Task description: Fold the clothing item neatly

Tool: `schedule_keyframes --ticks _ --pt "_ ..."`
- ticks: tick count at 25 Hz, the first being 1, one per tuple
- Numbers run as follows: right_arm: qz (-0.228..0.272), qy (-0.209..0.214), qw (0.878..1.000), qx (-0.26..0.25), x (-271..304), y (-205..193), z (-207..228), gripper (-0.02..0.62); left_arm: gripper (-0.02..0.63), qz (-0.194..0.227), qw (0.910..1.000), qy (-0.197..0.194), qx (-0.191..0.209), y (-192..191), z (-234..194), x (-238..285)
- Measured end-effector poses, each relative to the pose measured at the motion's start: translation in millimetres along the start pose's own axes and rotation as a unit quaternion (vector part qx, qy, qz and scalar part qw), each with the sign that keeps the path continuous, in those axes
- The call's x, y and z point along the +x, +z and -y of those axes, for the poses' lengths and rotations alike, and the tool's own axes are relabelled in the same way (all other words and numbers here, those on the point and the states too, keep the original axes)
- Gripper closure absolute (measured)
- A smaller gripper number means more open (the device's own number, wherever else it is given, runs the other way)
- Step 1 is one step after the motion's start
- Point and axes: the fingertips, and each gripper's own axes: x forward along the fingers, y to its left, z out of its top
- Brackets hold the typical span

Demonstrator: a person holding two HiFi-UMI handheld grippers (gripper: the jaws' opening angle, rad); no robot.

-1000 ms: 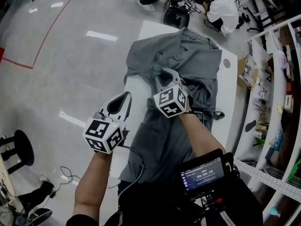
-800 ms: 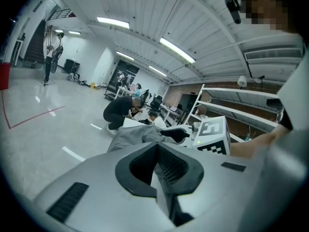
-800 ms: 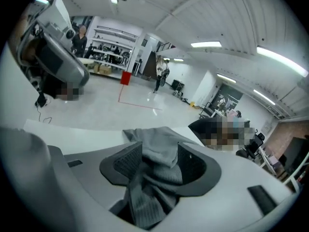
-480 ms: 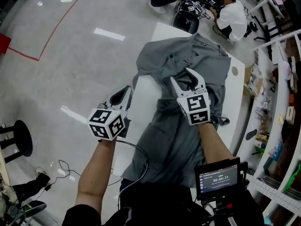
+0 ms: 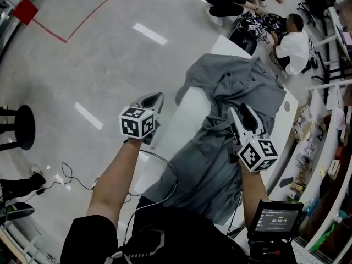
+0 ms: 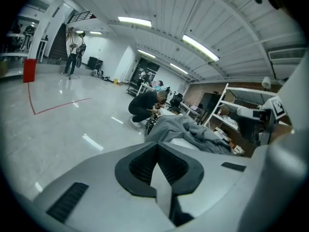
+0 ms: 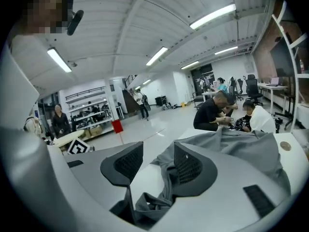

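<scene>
The shirt (image 5: 220,153) is seen rumpled and unfolded across the table (image 5: 187,114), with the left gripper (image 5: 154,99) shut and empty and the right gripper (image 5: 240,111) just opened, cloth loose between its jaws.

Rumpled grey garment (image 5: 212,161) across white table (image 5: 183,117)

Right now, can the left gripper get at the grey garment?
Probably yes: nothing lies between the left gripper and the grey garment on the table; its jaws are shut, though.
</scene>
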Motion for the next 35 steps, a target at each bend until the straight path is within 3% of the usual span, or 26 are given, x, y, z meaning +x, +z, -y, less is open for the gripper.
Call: schedule_keyframes --ticks 1,3,4,5,9,14,20,24,25,27,32,35 --pt "0.000 0.000 1.000 -0.001 0 1 -4 0.411 0.617 -0.007 1.0000 0.001 0.002 -8 -8 8" --pt "-0.001 -0.005 1.000 0.006 4 0 -8 0.517 0.617 -0.020 0.9998 0.000 -0.001 -26 -24 23" --pt "0.000 -0.004 1.000 0.010 8 -2 -11 0.534 0.595 -0.025 0.9997 -0.003 -0.003 -36 -31 32" --pt "0.001 0.000 1.000 0.014 12 -4 -15 0.535 0.447 -0.030 0.9995 -0.006 0.000 -46 -36 41" --pt "0.007 0.014 1.000 0.020 25 -12 -19 0.535 0.382 -0.069 0.9960 -0.021 0.052 -92 -46 89" --pt "-0.003 0.031 1.000 -0.003 22 -21 -28 0.535 0.309 -0.107 0.9889 -0.051 0.089 -143 -49 147" --pt "0.009 0.030 1.000 0.005 28 -20 -19 0.535 0.281 -0.144 0.9839 -0.027 0.102 -173 -52 189" --pt "0.014 0.022 1.000 0.012 30 -25 -11 0.535 0.285 -0.164 0.9799 0.036 0.107 -183 -68 207" --pt "0.014 0.021 1.000 0.013 28 -24 -9 0.535 0.320 -0.163 0.9798 0.048 0.105 -183 -72 209" --pt "0.017 0.020 1.000 0.013 25 -20 -6 0.535 0.591 -0.161 0.9793 0.067 0.102 -181 -83 206" --pt "0.031 0.013 0.999 0.029 12 -15 2 0.535 0.595 -0.147 0.9756 0.119 0.111 -150 -110 180" --pt "0.032 0.009 0.999 0.037 6 -13 10 0.535 0.595 -0.112 0.9714 0.154 0.142 -101 -114 155"
